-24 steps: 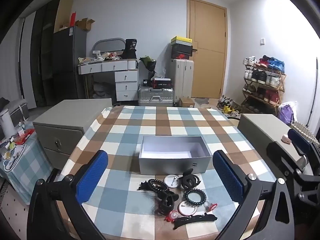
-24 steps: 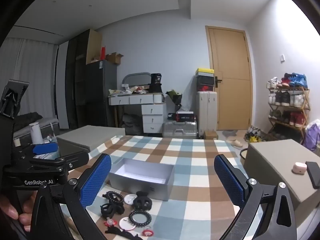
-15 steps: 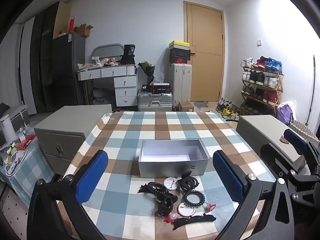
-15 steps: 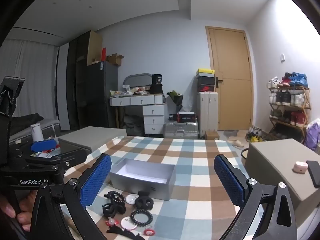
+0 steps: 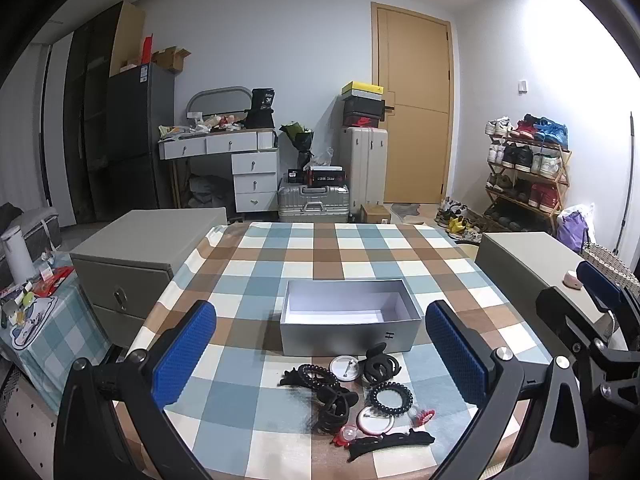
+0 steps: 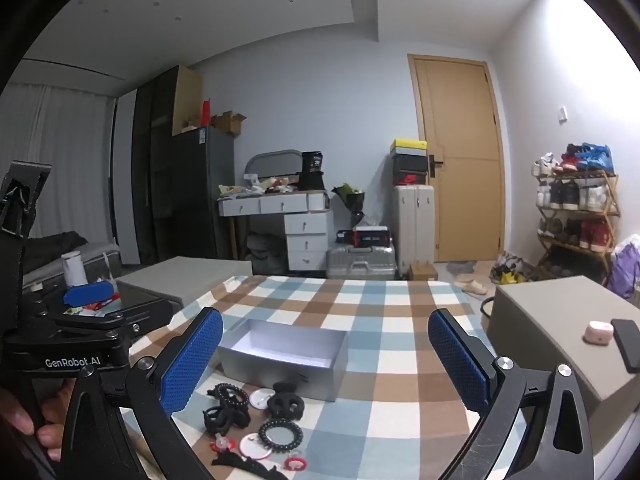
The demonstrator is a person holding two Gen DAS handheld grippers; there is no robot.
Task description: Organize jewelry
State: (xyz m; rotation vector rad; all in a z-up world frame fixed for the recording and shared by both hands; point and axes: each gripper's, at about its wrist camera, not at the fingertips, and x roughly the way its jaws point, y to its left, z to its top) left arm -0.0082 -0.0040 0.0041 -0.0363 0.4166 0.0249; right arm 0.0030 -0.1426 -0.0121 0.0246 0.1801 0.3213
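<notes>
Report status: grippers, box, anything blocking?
Left gripper and right gripper open, empty. Grey box empty. Accessory pile untouched before it. Nothing blocking.

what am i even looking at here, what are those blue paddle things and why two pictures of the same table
There is no robot here: a person holds a set of tongs in each hand, with a wide-angle camera on each looking forward along its fingers. The blue paddles are the finger pads. One picture comes from the left tongs, the other from the right tongs. Both are open and hold nothing.

On the checked tablecloth stands an open grey box, with nothing visible inside. In front of it lies a small heap: a black claw clip, a black bead bracelet, a round white badge and a few red pieces.
</notes>
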